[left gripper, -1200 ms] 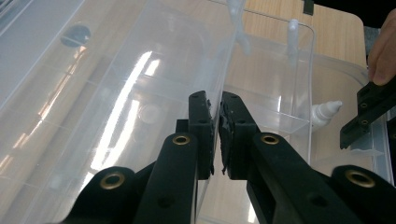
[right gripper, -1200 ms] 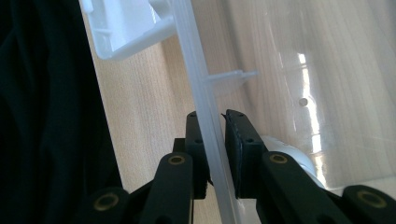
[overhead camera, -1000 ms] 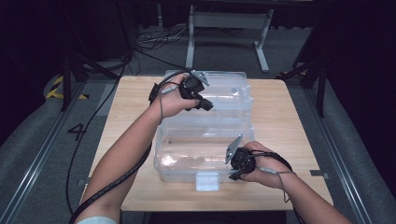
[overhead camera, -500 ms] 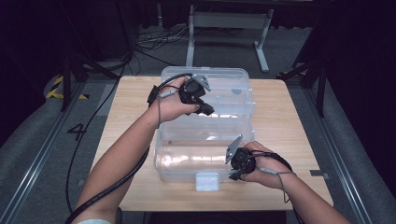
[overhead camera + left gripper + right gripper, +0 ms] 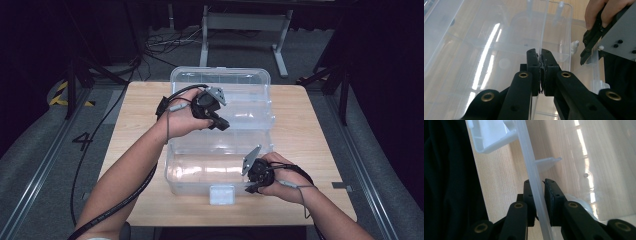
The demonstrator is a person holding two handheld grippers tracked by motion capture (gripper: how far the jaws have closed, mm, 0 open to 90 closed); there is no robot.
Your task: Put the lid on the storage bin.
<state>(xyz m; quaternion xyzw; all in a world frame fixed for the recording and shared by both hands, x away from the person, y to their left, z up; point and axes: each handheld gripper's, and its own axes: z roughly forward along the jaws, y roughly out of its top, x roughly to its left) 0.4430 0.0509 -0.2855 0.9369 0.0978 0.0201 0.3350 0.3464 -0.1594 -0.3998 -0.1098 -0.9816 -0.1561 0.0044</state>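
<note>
Your left gripper point(image 5: 223, 125) pinches the hinged lid point(image 5: 235, 107) raised over the desk's middle, while your right gripper point(image 5: 250, 188) clamps the clear box point(image 5: 200, 172) rim at its near edge, steadying it.

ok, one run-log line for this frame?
left gripper: shut on lid edge | right gripper: shut on box front rim | lid: raised, tilted | table: wood
</note>
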